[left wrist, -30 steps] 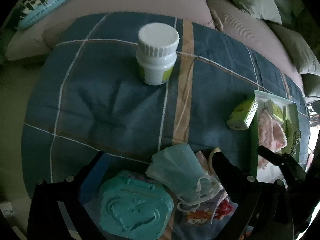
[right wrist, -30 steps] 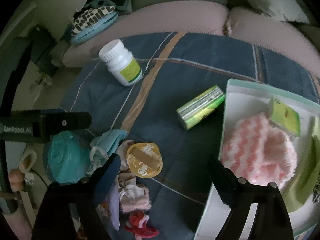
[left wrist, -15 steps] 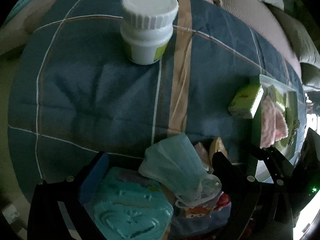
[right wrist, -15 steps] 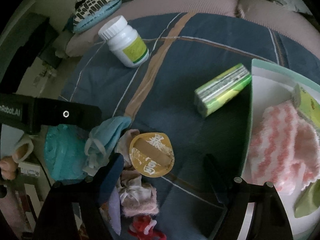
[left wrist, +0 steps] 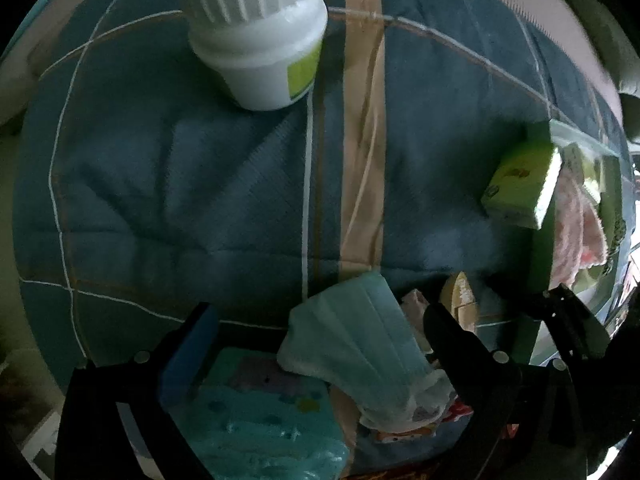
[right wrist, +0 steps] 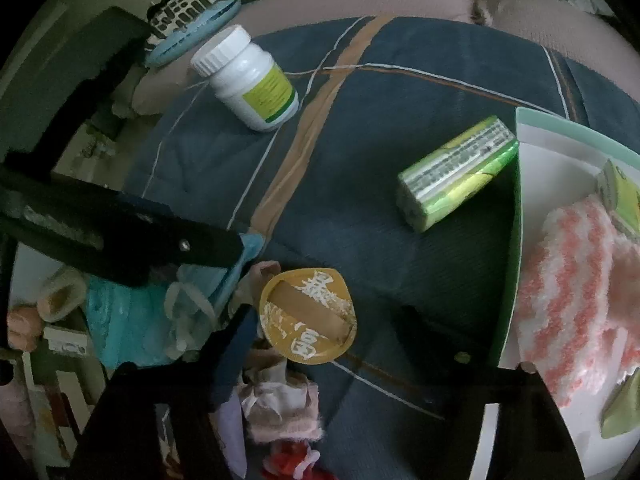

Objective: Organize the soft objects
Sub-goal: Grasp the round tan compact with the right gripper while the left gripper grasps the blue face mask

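Note:
A pale blue face mask lies crumpled on the blue checked blanket, partly over a teal embossed pouch. My left gripper points straight down over them, open, with the mask between its fingers. From the right wrist it shows as a black bar above the mask. My right gripper straddles a round yellow pad printed with white characters; its jaws are closing and the pads stand clear of it. Small pink cloths lie just below the pad.
A white bottle stands at the far left of the blanket, a green tissue pack beside a green-rimmed tray. The tray holds a fluffy pink-and-white cloth and a green box. Cushions line the back.
The left gripper has sunk toward the mask and pouch, so the bottle looms larger at the top. The right gripper's fingers have drawn closer around the yellow pad.

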